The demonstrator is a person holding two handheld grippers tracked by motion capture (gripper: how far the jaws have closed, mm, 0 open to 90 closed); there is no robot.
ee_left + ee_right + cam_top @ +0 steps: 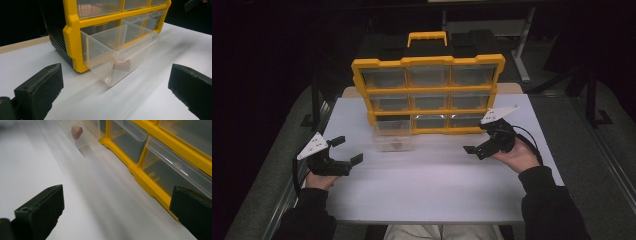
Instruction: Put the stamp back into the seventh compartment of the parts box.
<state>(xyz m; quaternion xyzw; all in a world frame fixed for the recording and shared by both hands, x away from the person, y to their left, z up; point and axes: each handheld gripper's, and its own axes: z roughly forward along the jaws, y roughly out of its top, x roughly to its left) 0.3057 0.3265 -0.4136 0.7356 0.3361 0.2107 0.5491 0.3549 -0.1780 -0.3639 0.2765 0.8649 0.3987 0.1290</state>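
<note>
I see a white table that carries a yellow organizer of clear drawers, with its lower left drawer pulled out, and a small brown block lying inside that drawer.

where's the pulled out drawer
The drawer juts from the organizer's bottom left slot in the high view, nearer the left gripper.

One yellow-framed organizer cabinet stands on one white table, with nine clear drawers in three rows of three; one drawer is pulled out, holding one small brown-and-red block. Two grippers: left gripper, right gripper
</note>
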